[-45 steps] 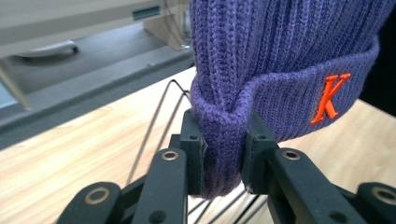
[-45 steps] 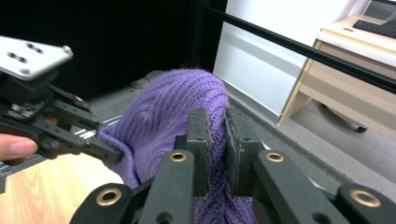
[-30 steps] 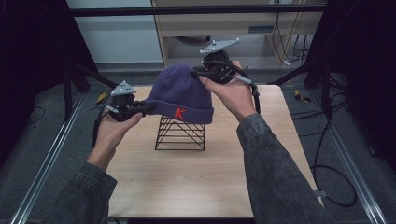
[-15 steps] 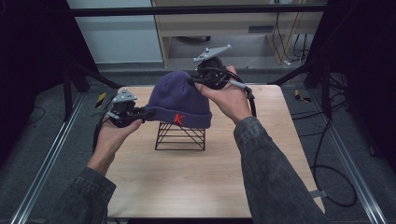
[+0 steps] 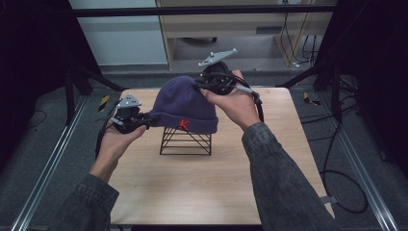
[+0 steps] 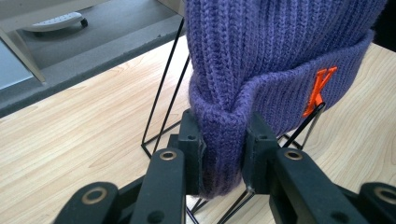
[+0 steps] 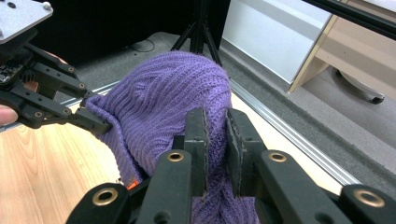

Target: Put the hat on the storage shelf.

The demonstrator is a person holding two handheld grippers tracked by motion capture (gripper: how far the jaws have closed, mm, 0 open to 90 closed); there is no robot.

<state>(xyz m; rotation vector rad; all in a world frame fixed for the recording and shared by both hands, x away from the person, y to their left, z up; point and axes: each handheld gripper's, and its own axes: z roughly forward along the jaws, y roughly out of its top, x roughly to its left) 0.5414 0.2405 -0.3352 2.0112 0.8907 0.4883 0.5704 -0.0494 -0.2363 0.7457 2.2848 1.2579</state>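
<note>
While the purple knit beanie [image 5: 185,103] is sitting over the black wire stand [image 5: 185,141] on the wooden table [image 5: 202,183], the left gripper [image 6: 223,148] is pinching its folded brim beside the stand, and the right gripper [image 7: 215,140] is clamping its knit above.

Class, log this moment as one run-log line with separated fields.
left gripper: shut on beanie cuff | right gripper: shut on beanie upper side | beanie: over wire stand | table: wooden
</note>
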